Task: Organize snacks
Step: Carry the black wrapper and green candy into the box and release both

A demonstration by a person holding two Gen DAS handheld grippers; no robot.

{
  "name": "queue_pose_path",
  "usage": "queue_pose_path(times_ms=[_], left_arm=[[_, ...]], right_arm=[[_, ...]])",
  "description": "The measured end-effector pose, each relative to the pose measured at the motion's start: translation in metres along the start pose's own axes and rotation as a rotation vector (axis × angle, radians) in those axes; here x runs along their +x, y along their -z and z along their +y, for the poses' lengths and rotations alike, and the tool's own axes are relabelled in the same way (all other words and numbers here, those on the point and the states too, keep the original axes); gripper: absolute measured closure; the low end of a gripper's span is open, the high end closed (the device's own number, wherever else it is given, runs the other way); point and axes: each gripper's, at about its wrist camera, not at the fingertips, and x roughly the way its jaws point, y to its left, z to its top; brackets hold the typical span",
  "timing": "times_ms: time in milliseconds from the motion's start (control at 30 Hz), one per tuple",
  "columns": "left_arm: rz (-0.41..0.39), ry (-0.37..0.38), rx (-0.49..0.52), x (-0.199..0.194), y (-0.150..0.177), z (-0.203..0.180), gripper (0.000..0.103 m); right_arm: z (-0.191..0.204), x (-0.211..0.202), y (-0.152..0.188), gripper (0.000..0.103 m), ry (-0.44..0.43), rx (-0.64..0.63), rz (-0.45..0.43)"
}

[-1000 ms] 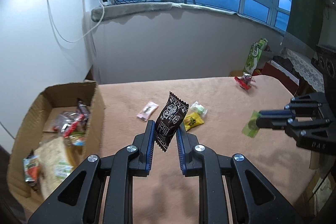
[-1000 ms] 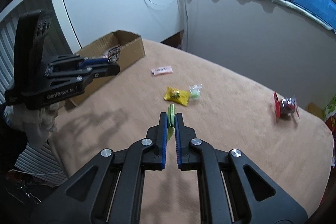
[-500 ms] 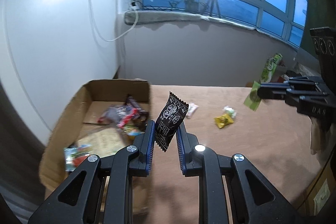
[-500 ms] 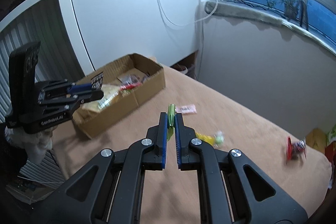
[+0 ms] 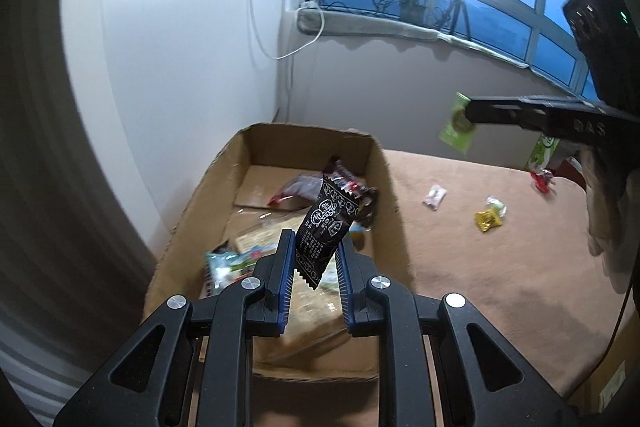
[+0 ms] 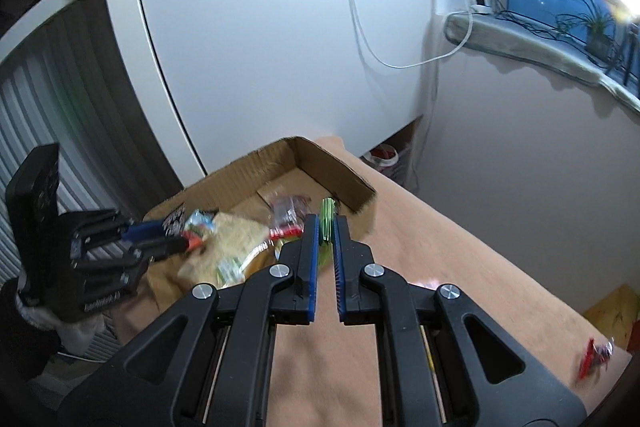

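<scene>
My left tongs [image 5: 314, 259] are closed on a black packet [image 5: 326, 229], gripped low on its body, top tilted right. It hangs above the open box [image 5: 208, 187], inside the near rim. The box's left wall runs close along the white cabinet [image 5: 180, 47]; its far wall stands near the room corner. Box floor is already crowded: a pale flat bag, a red packet [image 5: 294, 191], small wrappers. Bare cardboard shows only at the far end.

My right tongs [image 6: 326, 227] pinch a thin green packet [image 6: 327, 213] edge-on, blue pads nearly together. From the left camera they [image 5: 476, 111] hang high, beyond the box's right wall, the green packet [image 5: 458, 129] dangling off the tip. From the right camera the tips sit over the box's near-right corner [image 6: 362, 193], left tongs [image 6: 176, 237] across at the opposite side.

Tabletop [image 5: 480, 267] right of the box is brown cloth, mostly open. Loose there: a pink wrapper [image 5: 435, 196], a yellow packet [image 5: 488, 220] touching a small green-white one [image 5: 496, 205], and a red wrapper [image 5: 541, 181] near the far edge.
</scene>
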Motion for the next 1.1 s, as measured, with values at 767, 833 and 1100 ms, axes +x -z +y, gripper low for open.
queue_pose_path(times_ms=[767,833,1100], left_arm=[[0.021,-0.026,0.008,0.008,0.004,0.013,0.085],[0.027,-0.024,0.01,0.01,0.004,0.013,0.085],[0.034,-0.022,0.007,0.014,0.002,0.011,0.084]], right_arm=[[0.028,0.087,-0.035,0.096,-0.06,-0.002,0.087],[0.027,0.092,-0.034,0.096,-0.059,0.001,0.101],[0.023,0.103,-0.027,0.095,-0.064,0.018,0.135]])
